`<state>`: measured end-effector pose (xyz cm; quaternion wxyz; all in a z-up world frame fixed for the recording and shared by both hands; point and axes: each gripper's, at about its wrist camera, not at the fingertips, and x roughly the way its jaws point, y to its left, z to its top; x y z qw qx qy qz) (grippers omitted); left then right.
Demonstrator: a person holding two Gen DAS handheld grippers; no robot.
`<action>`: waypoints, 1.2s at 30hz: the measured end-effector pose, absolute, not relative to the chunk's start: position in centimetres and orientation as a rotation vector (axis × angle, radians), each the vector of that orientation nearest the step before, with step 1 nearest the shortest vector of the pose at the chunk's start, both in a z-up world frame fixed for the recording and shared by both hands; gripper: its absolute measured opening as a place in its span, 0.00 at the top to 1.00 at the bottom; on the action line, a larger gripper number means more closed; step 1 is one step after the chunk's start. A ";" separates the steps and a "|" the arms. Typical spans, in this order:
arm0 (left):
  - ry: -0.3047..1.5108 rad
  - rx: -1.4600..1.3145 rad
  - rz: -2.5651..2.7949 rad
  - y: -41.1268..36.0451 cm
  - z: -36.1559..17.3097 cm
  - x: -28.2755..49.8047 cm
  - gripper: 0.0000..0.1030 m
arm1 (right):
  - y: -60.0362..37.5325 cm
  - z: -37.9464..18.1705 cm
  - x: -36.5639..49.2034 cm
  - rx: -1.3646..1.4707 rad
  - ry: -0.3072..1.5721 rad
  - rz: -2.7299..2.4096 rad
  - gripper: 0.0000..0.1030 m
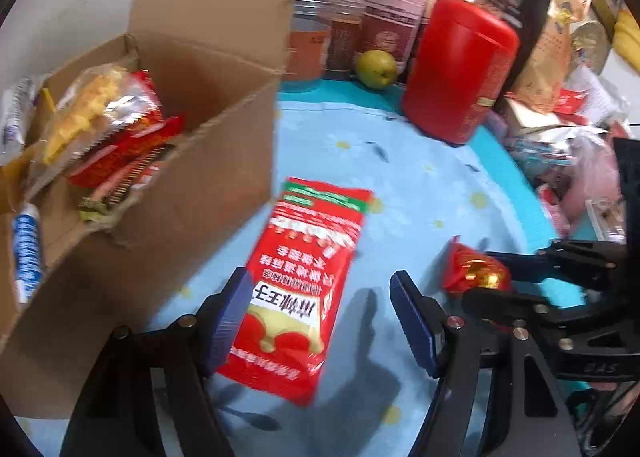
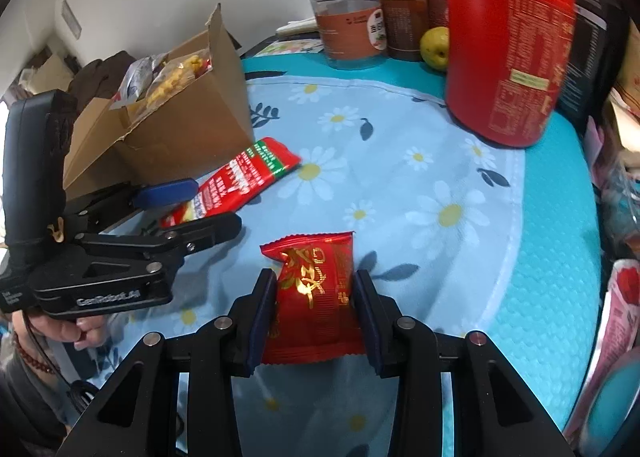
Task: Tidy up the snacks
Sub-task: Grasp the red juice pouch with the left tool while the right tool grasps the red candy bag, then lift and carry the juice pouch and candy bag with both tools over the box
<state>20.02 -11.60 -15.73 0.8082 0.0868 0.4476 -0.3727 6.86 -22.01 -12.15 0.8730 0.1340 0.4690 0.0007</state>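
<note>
Left gripper (image 1: 320,321) sits low over the tabletop (image 2: 440,161), angled down and forward, jaws spread wide with the long red packet (image 1: 304,285) lying flat between them; can't tell if the pads touch it. The packet's long axis runs away from the left gripper, green-striped end pointing toward the back, right beside the cardboard box (image 1: 192,193). The box already holds several snack bags.

Right gripper (image 2: 314,317) comes in level from the near edge, jaws pinching the small red snack (image 2: 316,297) by its 2 sides. That pack is held upright-ish, crimped top edge pointing away from the right gripper, gold print facing up.
</note>
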 end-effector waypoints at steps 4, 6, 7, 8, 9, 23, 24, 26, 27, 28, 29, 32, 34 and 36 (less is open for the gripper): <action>0.946 0.203 -0.806 -12.8 -15.6 18.9 0.31 | -22.4 -12.0 6.3 0.283 0.973 -0.007 0.62; 0.921 0.227 -0.756 -13.1 -15.6 18.7 0.31 | -22.6 -11.8 6.1 0.281 0.964 -0.013 0.62; 0.908 0.243 -0.723 -13.3 -15.7 18.8 0.31 | -22.6 -11.7 6.0 0.277 0.956 -0.014 0.62; 0.896 0.260 -0.689 -13.3 -15.7 18.9 0.31 | -22.7 -11.6 6.0 0.274 0.953 -0.016 0.62; 0.888 0.275 -0.668 -13.3 -15.7 19.0 0.31 | -22.7 -11.6 6.1 0.266 0.950 -0.020 0.62; 0.963 0.298 -0.655 -13.6 -16.4 20.0 0.52 | -22.4 -12.0 6.3 0.244 0.947 -0.035 0.64; 0.966 0.300 -0.654 -13.4 -16.3 19.7 0.53 | -22.3 -12.0 6.2 0.241 0.938 -0.037 0.65; 0.975 0.297 -0.661 -13.1 -16.1 19.1 0.54 | -22.1 -11.9 5.9 0.244 0.928 -0.045 0.66; 0.980 0.294 -0.664 -12.9 -16.1 18.8 0.54 | -22.0 -11.9 5.7 0.244 0.929 -0.045 0.66; 0.984 0.293 -0.666 -12.7 -16.0 18.3 0.54 | -21.9 -11.9 5.4 0.243 0.930 -0.047 0.66; 0.986 0.295 -0.666 -12.5 -16.0 17.9 0.54 | -21.8 -11.8 5.2 0.244 0.931 -0.049 0.66; 0.991 0.287 -0.673 -11.8 -15.6 16.4 0.54 | -21.4 -11.5 4.3 0.242 0.932 -0.046 0.66; 0.990 0.287 -0.680 -11.3 -15.4 15.3 0.54 | -21.0 -11.4 3.6 0.237 0.931 -0.044 0.66; 0.991 0.288 -0.688 -10.9 -15.3 14.2 0.54 | -20.6 -11.3 2.9 0.236 0.930 -0.038 0.66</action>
